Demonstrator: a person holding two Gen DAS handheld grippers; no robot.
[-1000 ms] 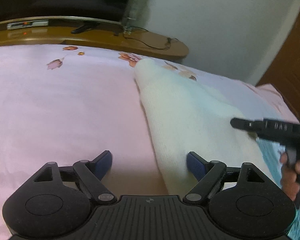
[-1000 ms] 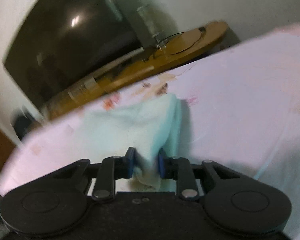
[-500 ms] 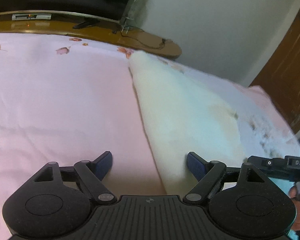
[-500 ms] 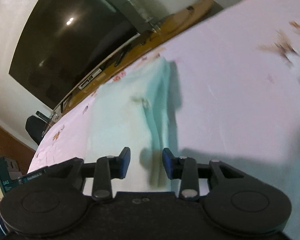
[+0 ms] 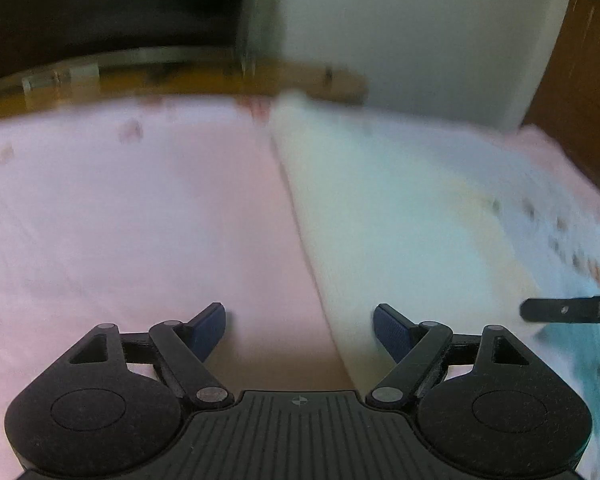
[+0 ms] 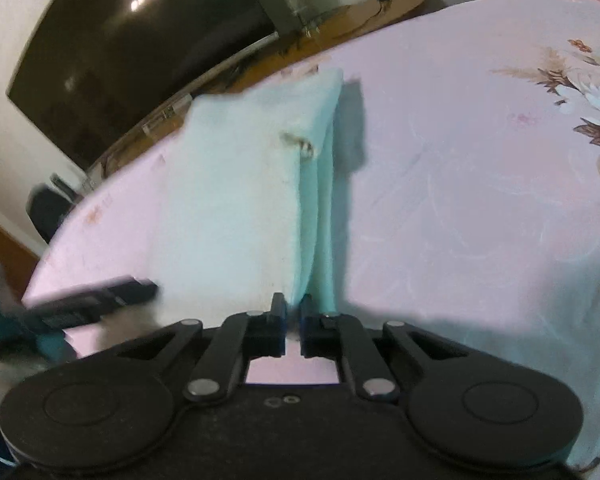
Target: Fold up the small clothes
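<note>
A small pale cream-mint garment lies folded lengthwise on the pink bed sheet. My left gripper is open and empty, straddling the garment's near left edge, with the right finger over the cloth. In the right wrist view the same garment runs away from me. My right gripper is shut on the garment's near edge, where two layers meet. The other gripper's black finger shows at the side of each view: the right one's and the left one's.
A wooden TV bench with a dark television stands beyond the bed's far edge. Floral prints mark the sheet to the right. A brown door is at the far right.
My right gripper let go of the garment half a second ago and has shut again on its near edge. My left gripper stayed open, and its view has shifted and blurred.
</note>
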